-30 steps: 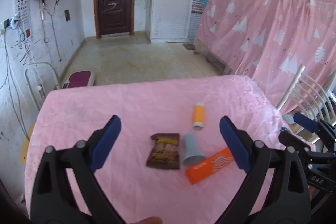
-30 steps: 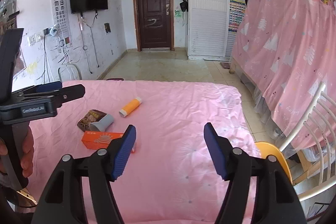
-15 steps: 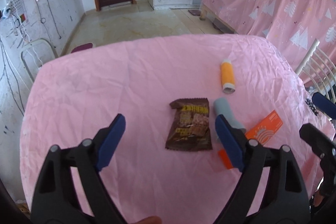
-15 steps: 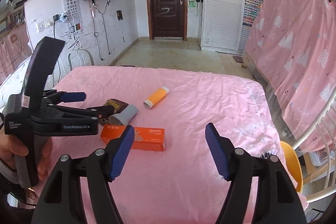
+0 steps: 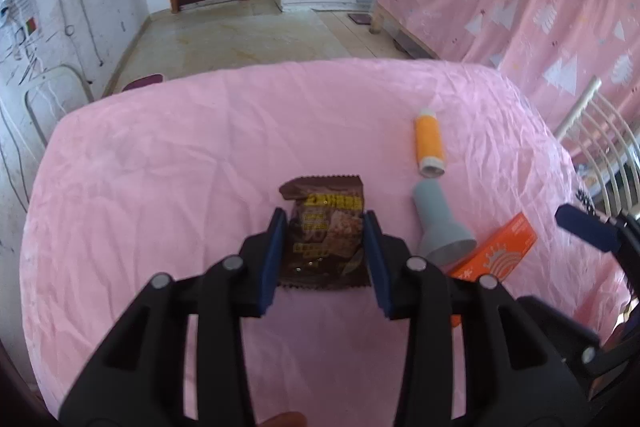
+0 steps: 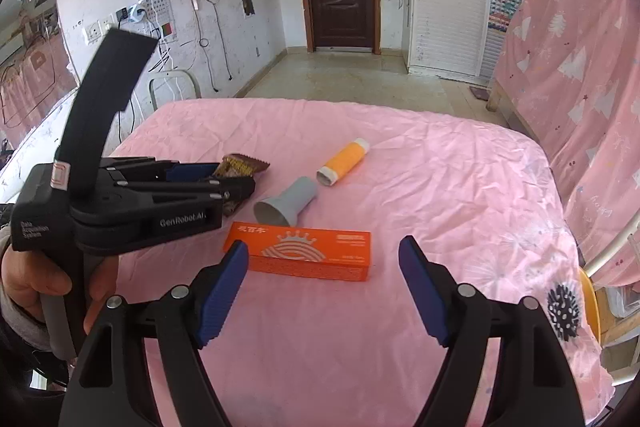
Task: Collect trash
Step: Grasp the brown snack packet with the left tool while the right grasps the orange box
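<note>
A brown snack wrapper (image 5: 324, 195) lies mid-table on the pink cloth (image 5: 180, 167). My left gripper (image 5: 323, 223) is closing on it, its blue pads against the wrapper's two sides. The right wrist view shows the wrapper (image 6: 242, 163) sticking out past the left gripper (image 6: 236, 181). My right gripper (image 6: 324, 247) is opening, with nothing between its pads. An orange box (image 6: 340, 259) lies just ahead of its tips. A grey cup (image 6: 286, 203) lies on its side behind the box, and an orange tube (image 6: 346, 163) lies beyond the cup.
A person's hand (image 6: 24, 279) holds the left gripper's handle. A white chair (image 5: 592, 131) and a yellow stool (image 6: 588, 299) stand off the table's right edge. Pink curtains (image 6: 580, 67) hang beyond them. A folded chair (image 5: 56, 95) leans by the left wall.
My left gripper dropped onto the snack wrapper and its jaws narrowed from wide to the wrapper's sides. My right gripper moved toward the orange box and its jaws widened a little.
</note>
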